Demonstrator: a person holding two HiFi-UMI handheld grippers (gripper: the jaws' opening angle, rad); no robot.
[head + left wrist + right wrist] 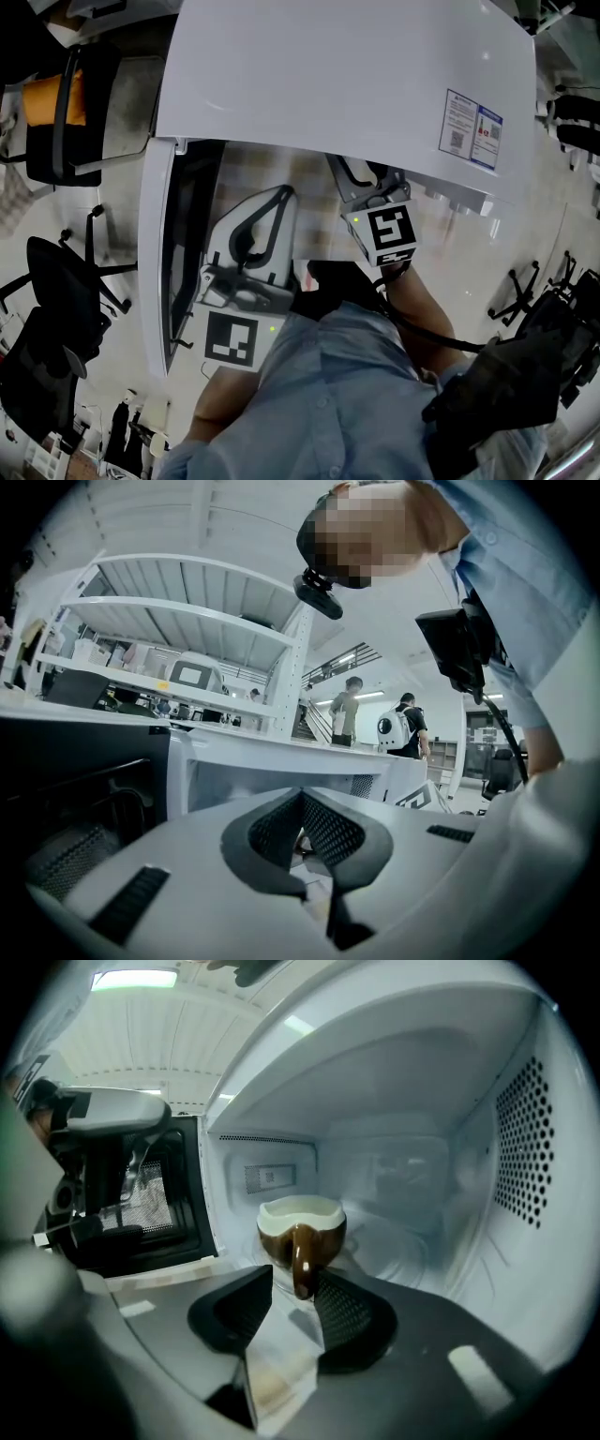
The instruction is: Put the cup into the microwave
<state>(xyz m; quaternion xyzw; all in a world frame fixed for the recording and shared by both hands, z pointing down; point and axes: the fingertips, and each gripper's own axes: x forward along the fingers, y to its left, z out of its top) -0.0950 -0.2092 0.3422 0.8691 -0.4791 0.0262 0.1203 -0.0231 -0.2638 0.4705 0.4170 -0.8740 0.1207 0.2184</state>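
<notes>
A brown cup (302, 1227) with a cream inside stands upright on the floor of the white microwave (347, 84), its handle turned toward me. My right gripper (295, 1286) reaches into the cavity; its jaws stand open on either side of the handle's lower end and do not press on it. From the head view the right gripper (361, 183) disappears under the microwave's top, so the cup is hidden there. My left gripper (281, 195) hovers in front of the open door (178, 253), fingertips together and nothing between them; the left gripper view shows it (302, 803) the same way.
The door hangs open at the left of the cavity. A perforated side wall (525, 1138) bounds the cavity on the right. Office chairs (56, 112) stand on the floor to the left. White shelving (178, 621) and two people (375, 719) are far behind.
</notes>
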